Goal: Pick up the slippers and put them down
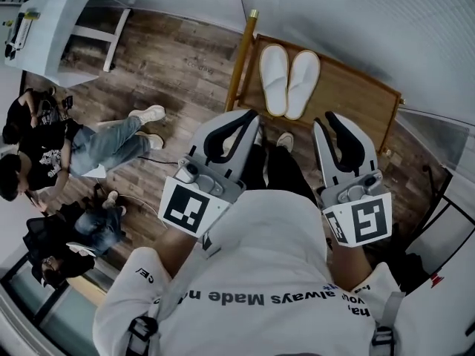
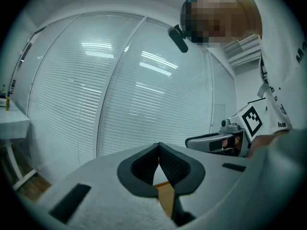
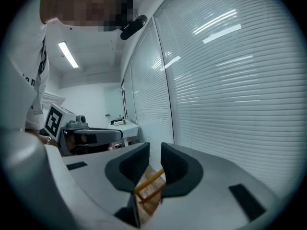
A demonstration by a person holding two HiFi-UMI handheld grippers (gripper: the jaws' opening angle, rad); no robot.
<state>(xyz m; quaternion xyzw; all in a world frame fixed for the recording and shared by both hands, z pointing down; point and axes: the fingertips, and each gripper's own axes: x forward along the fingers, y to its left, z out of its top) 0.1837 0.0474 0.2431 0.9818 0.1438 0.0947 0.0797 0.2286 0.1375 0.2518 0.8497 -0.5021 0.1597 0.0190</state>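
Two white slippers [image 1: 274,78] [image 1: 303,82] lie side by side, toes away from me, on a low wooden rack [image 1: 356,95]. Both grippers hang in the air nearer to me than the slippers, apart from them and pointing roughly level. My left gripper [image 1: 249,116] [image 2: 159,145] is shut, its tips meeting with nothing between them. My right gripper [image 1: 332,119] [image 3: 155,147] stands open by a narrow gap and is empty. A strip of the rack [image 3: 149,182] shows through that gap. The slippers are in neither gripper view.
A wooden post [image 1: 242,58] stands at the rack's left end. Blinds and glass walls close the far side. My shoes [image 1: 285,141] stand on the plank floor before the rack. Seated people [image 1: 89,147] and a white table [image 1: 44,32] are off to the left.
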